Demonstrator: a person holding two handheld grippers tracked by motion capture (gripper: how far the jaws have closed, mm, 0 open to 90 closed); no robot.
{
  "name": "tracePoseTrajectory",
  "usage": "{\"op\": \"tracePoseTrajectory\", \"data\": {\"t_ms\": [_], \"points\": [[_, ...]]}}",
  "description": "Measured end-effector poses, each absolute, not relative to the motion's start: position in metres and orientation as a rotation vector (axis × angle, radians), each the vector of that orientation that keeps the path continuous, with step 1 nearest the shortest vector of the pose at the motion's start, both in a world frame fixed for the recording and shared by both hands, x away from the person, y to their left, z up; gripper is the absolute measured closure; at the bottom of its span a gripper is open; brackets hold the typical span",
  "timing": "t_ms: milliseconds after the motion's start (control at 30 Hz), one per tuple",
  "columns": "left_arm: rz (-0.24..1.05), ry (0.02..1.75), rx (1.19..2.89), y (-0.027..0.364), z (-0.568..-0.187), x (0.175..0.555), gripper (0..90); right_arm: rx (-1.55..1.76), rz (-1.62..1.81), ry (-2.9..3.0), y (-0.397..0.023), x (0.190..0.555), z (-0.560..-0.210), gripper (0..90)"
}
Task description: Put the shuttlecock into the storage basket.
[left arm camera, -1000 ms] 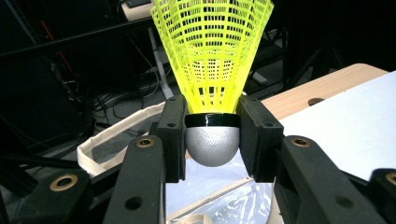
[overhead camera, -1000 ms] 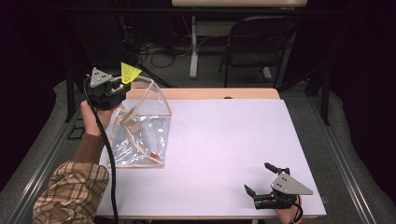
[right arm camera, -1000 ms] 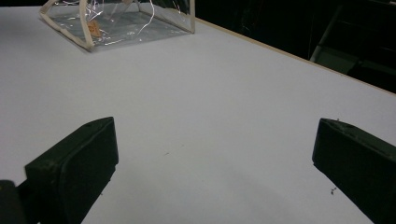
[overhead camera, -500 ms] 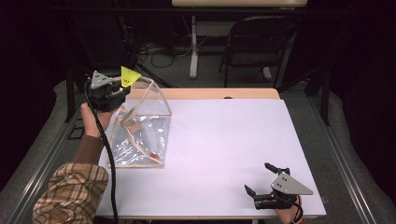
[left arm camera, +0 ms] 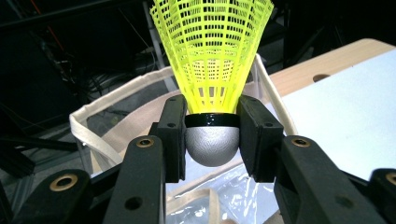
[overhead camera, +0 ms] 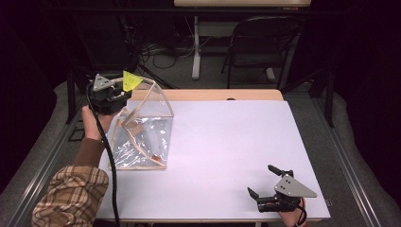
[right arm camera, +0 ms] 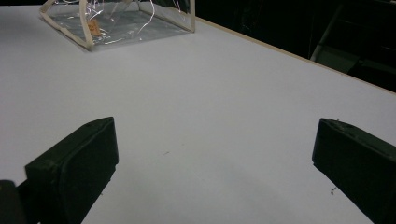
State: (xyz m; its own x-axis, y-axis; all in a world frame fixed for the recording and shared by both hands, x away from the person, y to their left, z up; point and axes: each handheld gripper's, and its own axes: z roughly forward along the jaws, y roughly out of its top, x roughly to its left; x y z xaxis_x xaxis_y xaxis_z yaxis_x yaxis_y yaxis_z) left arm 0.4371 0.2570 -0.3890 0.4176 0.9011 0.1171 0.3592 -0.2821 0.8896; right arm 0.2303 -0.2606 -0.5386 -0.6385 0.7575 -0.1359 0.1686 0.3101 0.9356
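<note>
Shuttlecock held over the clear bag, scene much as it was a second ago.
The left gripper [overhead camera: 124,90] stays clamped on the yellow shuttlecock [left arm camera: 212,70] by its grey cork, above the cream-trimmed transparent bag [overhead camera: 142,137]; contents unclear. Right gripper [overhead camera: 263,182] rests unmoved on the white table [overhead camera: 227,142], jaws apart, empty.

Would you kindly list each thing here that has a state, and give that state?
Shuttlecock: gripped at its cork, skirt pointing away.
Left gripper: shut on the shuttlecock.
Clear bag: standing open on the table.
Right gripper: jaws open, holding nothing.
</note>
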Motion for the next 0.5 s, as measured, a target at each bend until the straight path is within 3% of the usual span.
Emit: {"op": "tracePoseTrajectory", "data": {"t_ms": [500], "points": [[0.764, 1.099, 1.9, 0.256, -0.402, 0.446, 64.8, 0.817, 1.329, 2.011, -0.261, 0.23, -0.539, 0.0]]}}
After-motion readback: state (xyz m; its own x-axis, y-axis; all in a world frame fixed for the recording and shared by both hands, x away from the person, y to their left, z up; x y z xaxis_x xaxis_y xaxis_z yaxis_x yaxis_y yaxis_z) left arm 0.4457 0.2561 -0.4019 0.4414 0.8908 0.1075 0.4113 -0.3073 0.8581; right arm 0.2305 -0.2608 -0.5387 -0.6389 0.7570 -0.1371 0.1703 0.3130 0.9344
